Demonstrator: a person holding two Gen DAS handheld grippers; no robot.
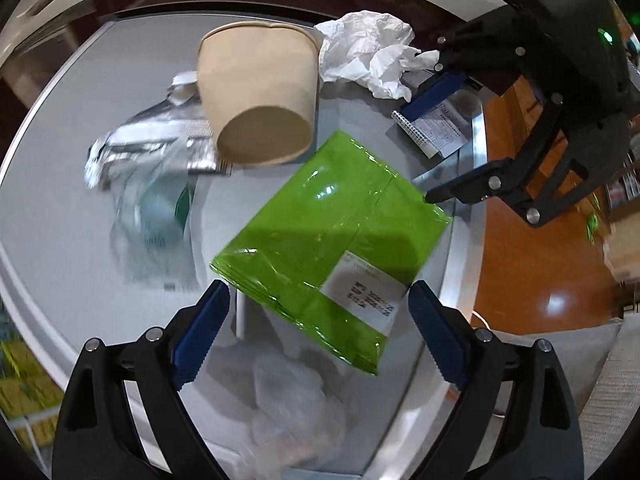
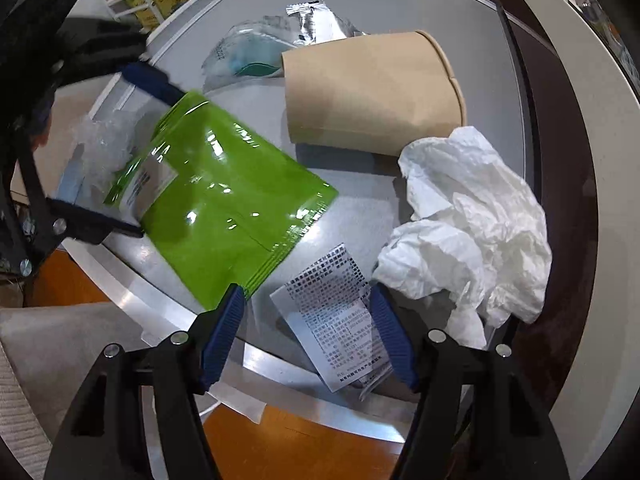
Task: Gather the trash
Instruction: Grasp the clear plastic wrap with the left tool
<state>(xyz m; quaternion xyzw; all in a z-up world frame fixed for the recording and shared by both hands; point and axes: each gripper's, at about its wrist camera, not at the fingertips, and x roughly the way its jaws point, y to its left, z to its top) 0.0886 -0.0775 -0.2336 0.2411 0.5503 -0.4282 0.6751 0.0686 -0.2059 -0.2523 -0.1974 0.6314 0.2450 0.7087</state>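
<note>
While the left tool [image 1: 318, 304] gapes, a green pouch [image 1: 332, 240] lies between.

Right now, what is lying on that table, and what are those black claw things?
Green pouch: one, glossy green with a white label, near the table edge.
Paper cup: one, tan, tipped on its side.
Tissue: one, white, crumpled, beside the cup.
Silver wrapper: one, foil, behind the cup.
Clear packet: one, see-through with teal print, by the foil.
Printed slip: one, white with black text, at the table edge.
Table: one, grey.
Left gripper: black with blue pads, open over the pouch.
Right gripper: same make, open astride the slip.
</note>
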